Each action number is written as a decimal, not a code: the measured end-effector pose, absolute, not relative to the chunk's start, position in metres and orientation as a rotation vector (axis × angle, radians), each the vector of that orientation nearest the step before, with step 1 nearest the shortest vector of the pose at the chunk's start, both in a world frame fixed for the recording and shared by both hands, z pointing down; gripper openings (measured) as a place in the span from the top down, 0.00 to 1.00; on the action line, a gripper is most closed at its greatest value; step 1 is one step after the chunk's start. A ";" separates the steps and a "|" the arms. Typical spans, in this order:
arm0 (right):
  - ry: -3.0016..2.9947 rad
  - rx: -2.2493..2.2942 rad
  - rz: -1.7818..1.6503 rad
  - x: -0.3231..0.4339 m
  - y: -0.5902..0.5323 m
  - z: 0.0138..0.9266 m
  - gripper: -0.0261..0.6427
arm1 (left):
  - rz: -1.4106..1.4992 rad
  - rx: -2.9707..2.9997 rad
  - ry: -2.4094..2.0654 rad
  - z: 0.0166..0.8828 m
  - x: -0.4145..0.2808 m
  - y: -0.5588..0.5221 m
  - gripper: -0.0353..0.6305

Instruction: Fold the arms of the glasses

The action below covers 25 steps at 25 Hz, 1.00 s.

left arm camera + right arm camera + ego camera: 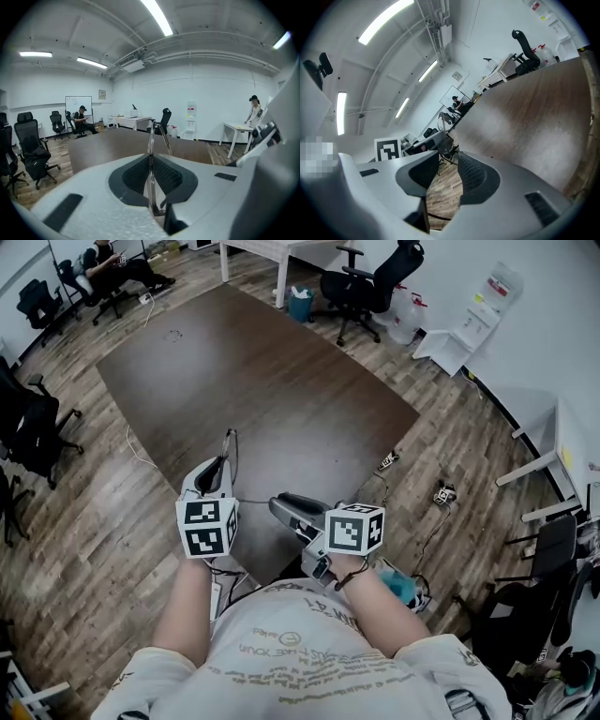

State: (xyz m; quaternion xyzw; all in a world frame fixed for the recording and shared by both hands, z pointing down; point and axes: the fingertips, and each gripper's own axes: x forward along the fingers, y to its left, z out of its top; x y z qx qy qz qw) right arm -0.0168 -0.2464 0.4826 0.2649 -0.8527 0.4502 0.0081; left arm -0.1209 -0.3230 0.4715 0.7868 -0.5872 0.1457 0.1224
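A thin wire-framed pair of glasses (151, 140) stands edge-on between the pads of my left gripper (151, 171), which is shut on it; one arm (167, 143) angles off to the right. In the head view the glasses (229, 448) stick out past the left gripper (217, 472) over the near edge of the dark brown table (272, 381). My right gripper (283, 504) sits just right of it, apart from the glasses. Its jaws (447, 171) stand open with only wood floor showing between them, and the glasses (446, 139) lie a short way ahead.
Black office chairs (33, 423) stand left of the table and another (361, 287) at the far end by a white desk (272, 251). Cables and small devices (442, 493) lie on the wood floor at the right. A seated person (108, 268) is at far left.
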 end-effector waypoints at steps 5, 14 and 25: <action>-2.574 0.830 1.492 -0.018 -0.237 0.514 0.77 | 0.294 2.209 -1.671 0.473 -0.125 -0.324 0.89; -2.561 0.873 1.524 -0.019 -0.246 0.521 0.77 | 0.269 2.219 -1.623 0.472 -0.116 -0.322 0.89; -2.601 1.016 1.396 -0.015 -0.264 0.510 0.89 | 0.325 2.297 -1.590 0.475 -0.101 -0.318 0.89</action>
